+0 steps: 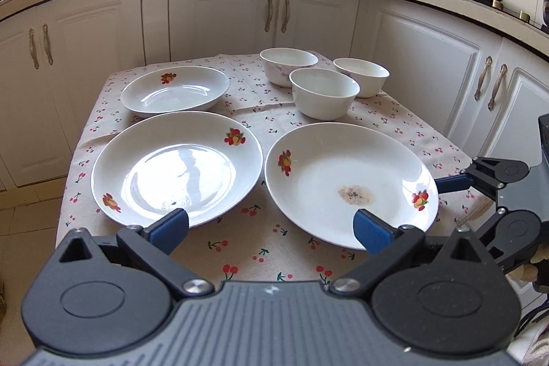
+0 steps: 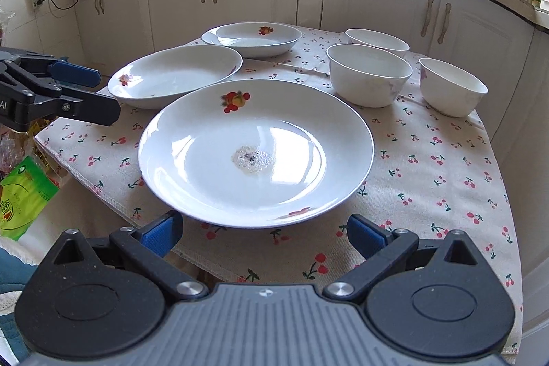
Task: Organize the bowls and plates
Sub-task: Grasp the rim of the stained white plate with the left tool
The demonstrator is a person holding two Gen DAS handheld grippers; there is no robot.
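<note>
Right wrist view: right gripper [image 2: 264, 227] low at the near edge of the cloth-covered worktop [image 2: 446, 180], fingers spread wide and empty, lined up on the near rim of the stained plate [image 2: 255, 126] without touching it. In the left wrist view, left gripper [image 1: 271, 222] equally wide and empty, hovering over the gap between that plate and the left plate [image 1: 176, 167] just beside it. Farther back on the left, a far plate [image 1: 175, 88]. On the far right, three bowls [image 1: 324, 93] close together and upright.

Judged step: first pick of a plate for stacking. Slip one finger under the raised near rim and the other on top, then pinch squarely with the full pad. Glazed china likely slippery, so close firmly before lifting. Lift level and straight up, clear of the neighbouring rim. Lower gently and centred onto a matching plate. Better to keep the speckled patch uppermost than pressed under clean ware.

Undersides and foot rings hidden throughout. Possibly a second rim peeking from under the far plate on its left, though too bent by the fisheye to be sure. Right gripper cut off at the right edge of the left wrist view.
</note>
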